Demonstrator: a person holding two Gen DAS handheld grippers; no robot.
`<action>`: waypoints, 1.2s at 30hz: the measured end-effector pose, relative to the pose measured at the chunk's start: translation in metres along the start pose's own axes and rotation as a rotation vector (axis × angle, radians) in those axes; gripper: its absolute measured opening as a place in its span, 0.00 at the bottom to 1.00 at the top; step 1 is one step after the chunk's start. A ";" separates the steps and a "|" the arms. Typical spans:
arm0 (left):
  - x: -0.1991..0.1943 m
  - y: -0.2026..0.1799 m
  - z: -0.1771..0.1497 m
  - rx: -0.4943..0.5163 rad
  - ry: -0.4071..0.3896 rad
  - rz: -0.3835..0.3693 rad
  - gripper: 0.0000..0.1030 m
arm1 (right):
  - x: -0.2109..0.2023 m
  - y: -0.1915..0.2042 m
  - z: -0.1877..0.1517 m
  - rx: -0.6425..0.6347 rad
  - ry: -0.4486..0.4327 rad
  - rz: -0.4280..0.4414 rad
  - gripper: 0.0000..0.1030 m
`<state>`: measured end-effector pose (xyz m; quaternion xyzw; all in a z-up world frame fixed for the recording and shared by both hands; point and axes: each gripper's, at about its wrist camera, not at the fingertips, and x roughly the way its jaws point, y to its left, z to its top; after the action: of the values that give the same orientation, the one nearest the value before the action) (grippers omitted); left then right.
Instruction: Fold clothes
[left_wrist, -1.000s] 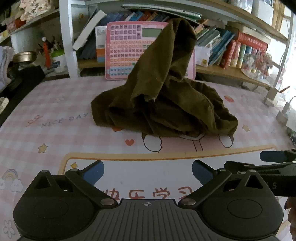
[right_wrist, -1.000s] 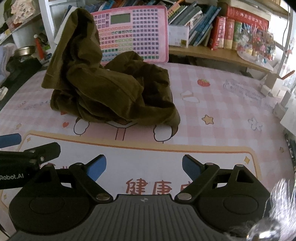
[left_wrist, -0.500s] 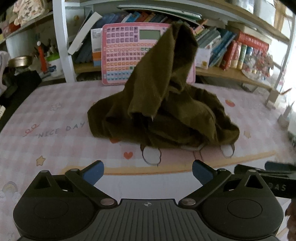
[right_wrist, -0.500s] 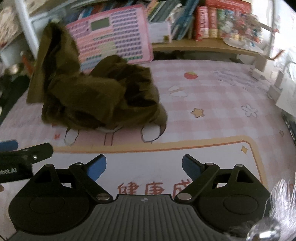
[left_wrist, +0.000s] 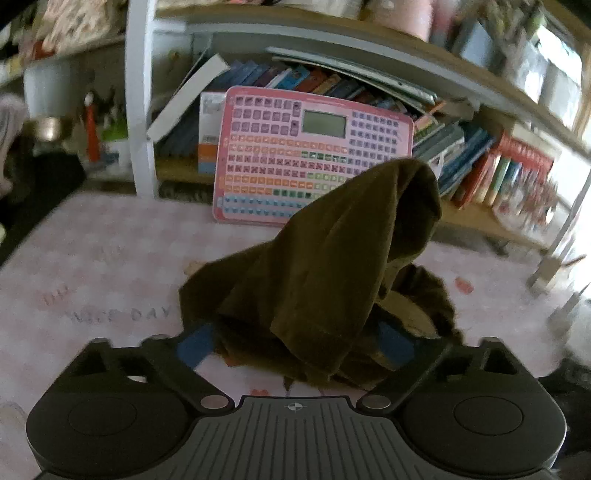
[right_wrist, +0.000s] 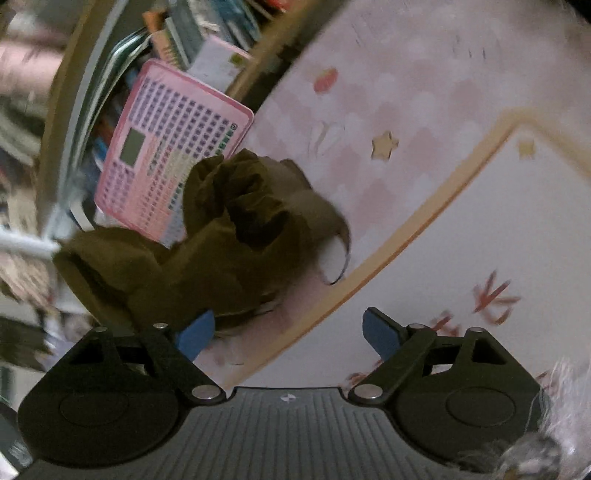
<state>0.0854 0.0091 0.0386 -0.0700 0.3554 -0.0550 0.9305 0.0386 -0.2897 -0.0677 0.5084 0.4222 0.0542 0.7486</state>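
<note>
**Both grippers open at the heap of olive cloth**

Left gripper (left_wrist: 295, 341) points level across the table, its blue-padded fingers (left_wrist: 194, 345) spread wide with the near hem of the olive-brown garment (left_wrist: 325, 280) lying between them; nothing is clamped. That garment sits crumpled on the pink checked table mat (left_wrist: 92, 266), one part propped up in a peak against the pink toy keyboard (left_wrist: 295, 147) that leans on the bookshelf (left_wrist: 480, 177) behind.

On the mat, left of the cloth, blurred lettering reads "DAY", with an unclear word before it. No other writing there can be made out.

Right gripper (right_wrist: 288, 332) is rolled strongly to one side, so the table mat (right_wrist: 424, 92) runs diagonally through its view. Its fingers are also spread wide and hold nothing; the left blue pad (right_wrist: 195, 332) is at the edge of the garment (right_wrist: 229, 236), though contact cannot be confirmed. Red characters (right_wrist: 495, 295) printed on the mat's white panel are too smeared to read. A strawberry (right_wrist: 325, 79) and a star (right_wrist: 384, 146) are printed on the pink part.
</note>
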 end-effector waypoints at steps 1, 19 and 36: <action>-0.003 0.004 0.001 -0.021 0.001 -0.016 0.63 | 0.003 -0.001 0.001 0.032 0.012 0.024 0.84; -0.100 0.072 -0.038 -0.152 -0.099 0.185 0.03 | 0.055 -0.020 0.017 0.428 0.018 0.161 0.83; -0.082 0.071 -0.045 -0.103 -0.054 0.109 0.11 | 0.026 -0.010 0.059 0.358 -0.300 0.221 0.07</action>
<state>-0.0017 0.0875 0.0475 -0.0999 0.3356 0.0158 0.9366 0.0921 -0.3234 -0.0831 0.6784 0.2513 -0.0159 0.6902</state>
